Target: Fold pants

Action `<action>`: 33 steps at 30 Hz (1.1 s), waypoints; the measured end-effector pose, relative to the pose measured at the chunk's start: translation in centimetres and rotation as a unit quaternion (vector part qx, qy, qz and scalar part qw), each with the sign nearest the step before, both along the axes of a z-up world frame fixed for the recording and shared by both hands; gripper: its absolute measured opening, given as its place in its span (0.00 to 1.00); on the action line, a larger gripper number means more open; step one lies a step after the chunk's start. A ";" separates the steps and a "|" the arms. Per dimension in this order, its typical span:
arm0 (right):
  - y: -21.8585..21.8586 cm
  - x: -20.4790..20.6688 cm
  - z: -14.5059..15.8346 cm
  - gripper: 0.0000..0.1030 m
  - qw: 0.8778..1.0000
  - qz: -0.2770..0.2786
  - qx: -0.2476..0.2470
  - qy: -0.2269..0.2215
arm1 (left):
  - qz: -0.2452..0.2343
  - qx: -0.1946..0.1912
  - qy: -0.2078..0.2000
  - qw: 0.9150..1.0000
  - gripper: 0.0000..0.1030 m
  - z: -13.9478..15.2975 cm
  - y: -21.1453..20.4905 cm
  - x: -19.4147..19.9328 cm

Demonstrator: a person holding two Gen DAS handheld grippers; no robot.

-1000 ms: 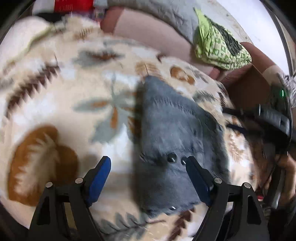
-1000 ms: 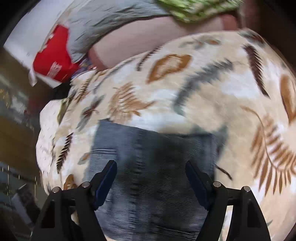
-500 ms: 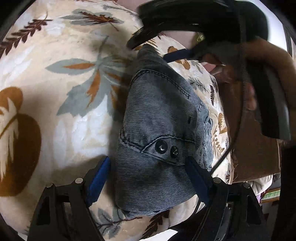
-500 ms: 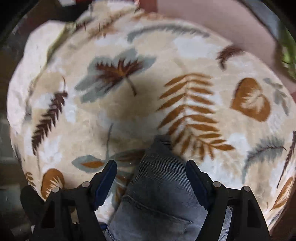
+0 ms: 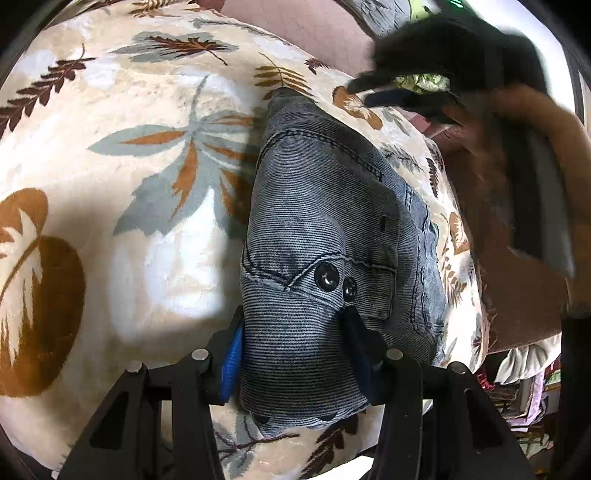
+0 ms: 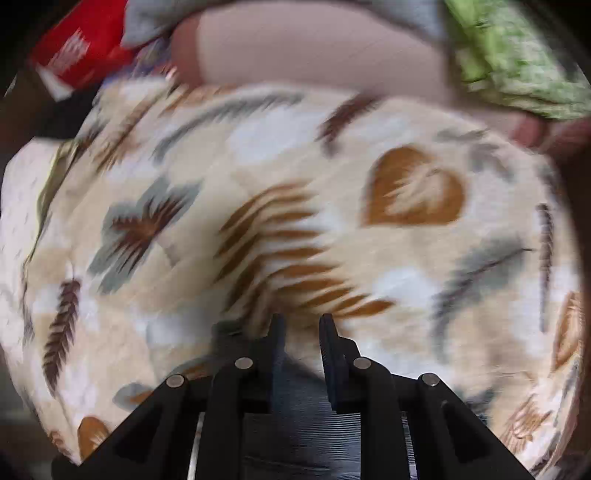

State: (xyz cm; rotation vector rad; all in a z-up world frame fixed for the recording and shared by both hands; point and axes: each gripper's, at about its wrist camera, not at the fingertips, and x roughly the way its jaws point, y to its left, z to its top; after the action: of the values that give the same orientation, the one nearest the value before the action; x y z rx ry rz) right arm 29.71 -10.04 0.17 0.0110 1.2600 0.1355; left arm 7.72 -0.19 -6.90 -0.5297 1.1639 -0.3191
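Note:
The folded grey-blue denim pants (image 5: 332, 240) lie as a compact bundle on the leaf-print blanket (image 5: 129, 166). My left gripper (image 5: 291, 339) is shut on the near end of the pants, its blue fingers pressed against both sides of the cloth. In the left wrist view my right gripper (image 5: 391, 96) hovers blurred above the bundle's far end. In the right wrist view my right gripper (image 6: 303, 332) has its jaws narrowed to a small gap with nothing between the tips; a strip of the pants (image 6: 306, 417) shows below, between the finger bases.
A green patterned cloth (image 6: 517, 55) and a grey cloth (image 5: 384, 14) lie on the pink couch back (image 6: 314, 44) beyond the blanket. A red item (image 6: 85, 44) sits at the far left. The blanket's right edge drops off to clutter (image 5: 524, 369).
My left gripper closed from wide open onto the near end of the pants. My right gripper narrowed its jaws and lifted off the far end, moving fast and blurred.

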 end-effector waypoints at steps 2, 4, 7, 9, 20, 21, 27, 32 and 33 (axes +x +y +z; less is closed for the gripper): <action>-2.4 -1.9 1.5 0.21 0.999 0.000 0.033 -0.010 | 0.002 -0.004 0.000 1.000 0.52 0.1 -0.1 0.0; -4.1 -4.2 2.4 0.21 0.997 0.010 0.070 -0.009 | 0.007 -0.007 0.000 1.000 0.54 0.1 0.0 -0.1; -6.1 -8.0 2.4 0.25 0.992 0.004 0.123 -0.002 | 0.007 0.001 -0.004 1.000 0.55 0.4 0.9 -0.7; -8.3 -10.9 0.9 0.35 0.992 -0.005 0.129 0.012 | 0.007 0.007 -0.004 1.000 0.55 0.5 0.7 -0.8; -12.6 -20.1 -1.5 0.62 0.981 -0.048 0.182 -0.040 | 0.028 0.049 -0.038 0.998 0.64 3.5 2.1 -2.4; -12.1 -21.2 -2.0 0.62 0.980 -0.040 0.191 -0.043 | 0.028 0.054 -0.038 0.997 0.64 3.5 2.2 -2.4; -12.1 -22.5 -4.7 0.63 0.976 -0.050 0.212 -0.021 | 0.016 0.091 -0.040 0.995 0.64 3.6 1.0 -2.5; -11.0 -24.3 -2.1 0.65 0.978 -0.030 0.191 -0.073 | 0.014 0.120 -0.064 0.991 0.64 4.4 1.0 -3.0; -10.8 -24.3 -2.7 0.68 0.980 -0.028 0.183 -0.067 | 0.015 0.124 -0.066 0.990 0.64 4.5 1.0 -3.0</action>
State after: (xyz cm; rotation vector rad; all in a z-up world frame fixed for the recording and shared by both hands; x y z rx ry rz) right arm 5.37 -20.86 -2.52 0.3501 1.0844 0.3126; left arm 4.71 0.82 -2.40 -0.3035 1.0485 -0.1781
